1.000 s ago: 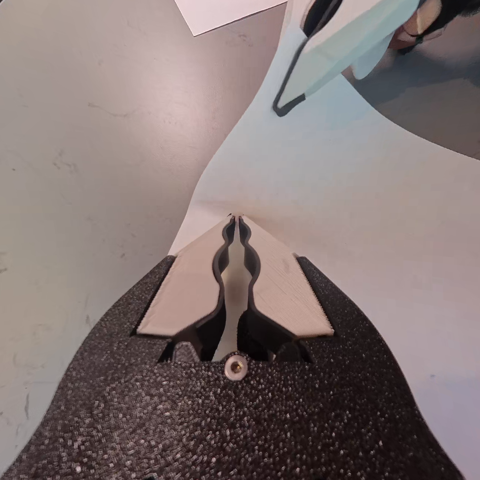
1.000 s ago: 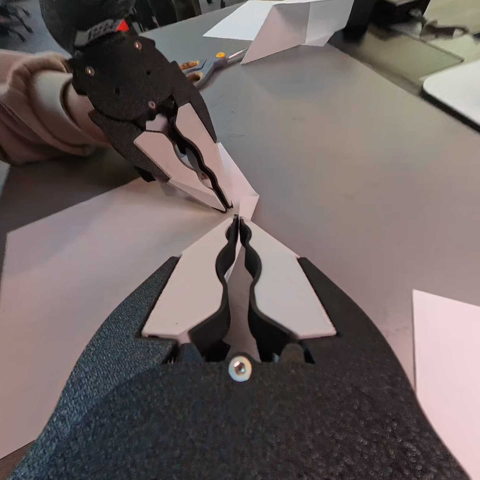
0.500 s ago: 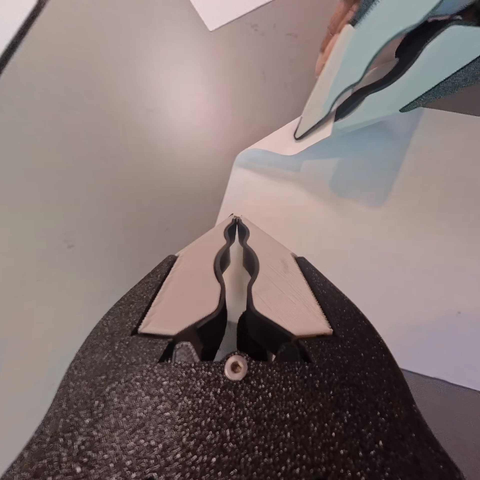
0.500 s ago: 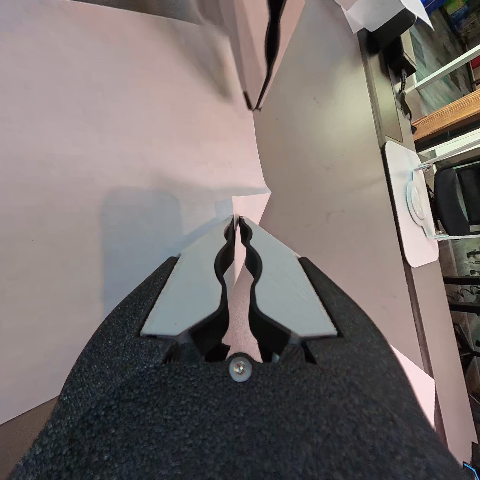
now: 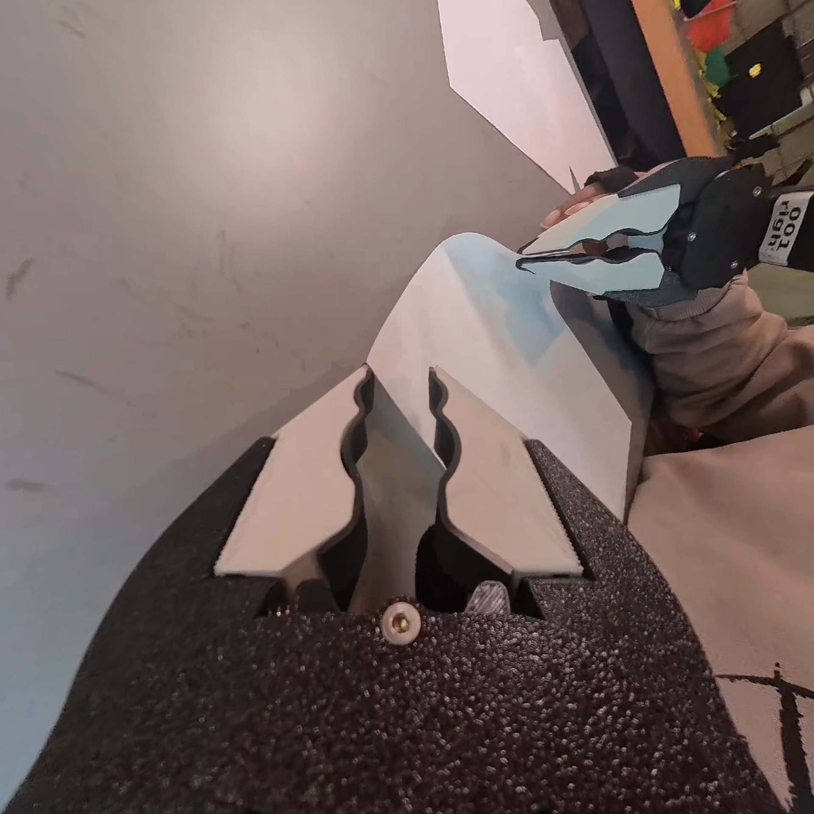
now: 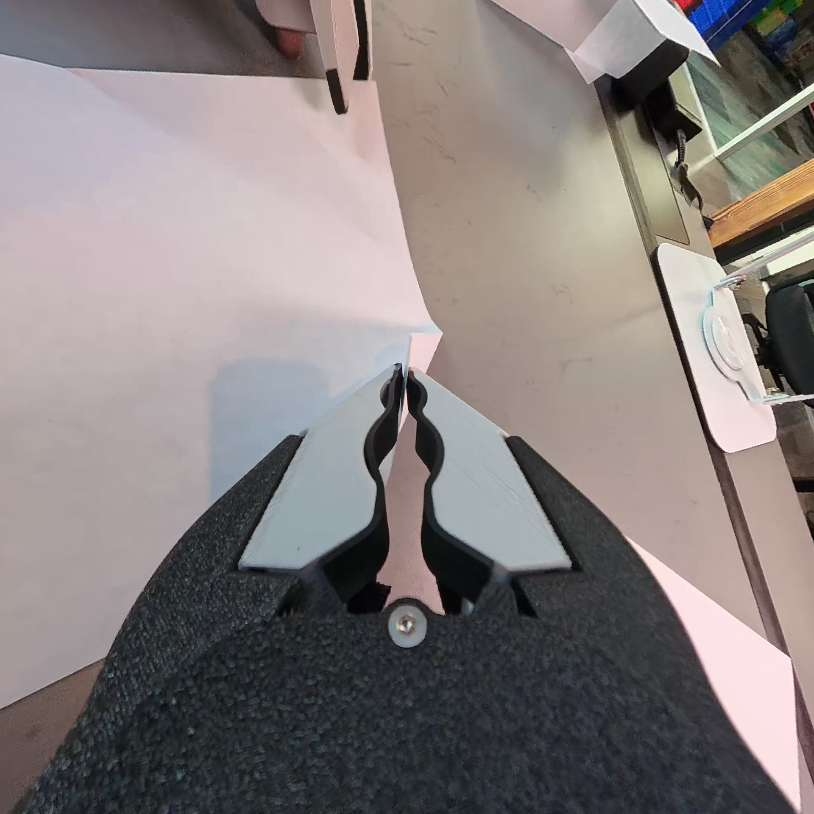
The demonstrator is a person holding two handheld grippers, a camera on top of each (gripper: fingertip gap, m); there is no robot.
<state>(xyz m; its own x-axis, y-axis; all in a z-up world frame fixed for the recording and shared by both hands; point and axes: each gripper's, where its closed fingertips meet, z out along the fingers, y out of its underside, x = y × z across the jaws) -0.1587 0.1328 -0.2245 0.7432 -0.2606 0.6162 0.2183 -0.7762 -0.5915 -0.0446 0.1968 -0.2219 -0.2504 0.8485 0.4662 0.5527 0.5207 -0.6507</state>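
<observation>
- Right tongs (image 6: 403, 374) clenched on the paper sheet's (image 6: 198, 264) corner, lifting it off the grey counter (image 6: 528, 264).
- Left tongs (image 5: 398, 374) released, straddling the sheet's edge.

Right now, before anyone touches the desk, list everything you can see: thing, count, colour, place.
table: one, grey, under everything
large sheet of paper: one, white, on the table, one corner lifted and curled
spare sheet: one, white, flat on the table right of the right tool
folded paper: one, white, far end, resting on the black device
black device: one, far right edge, with a cable
flat pad: one, white with a dark rim, right edge
sleeve: one, beige, behind the right tool
left tool: one, black and grey, open, the large sheet's edge between its fingers
right tool: one, black and grey, shut on the lifted corner
</observation>
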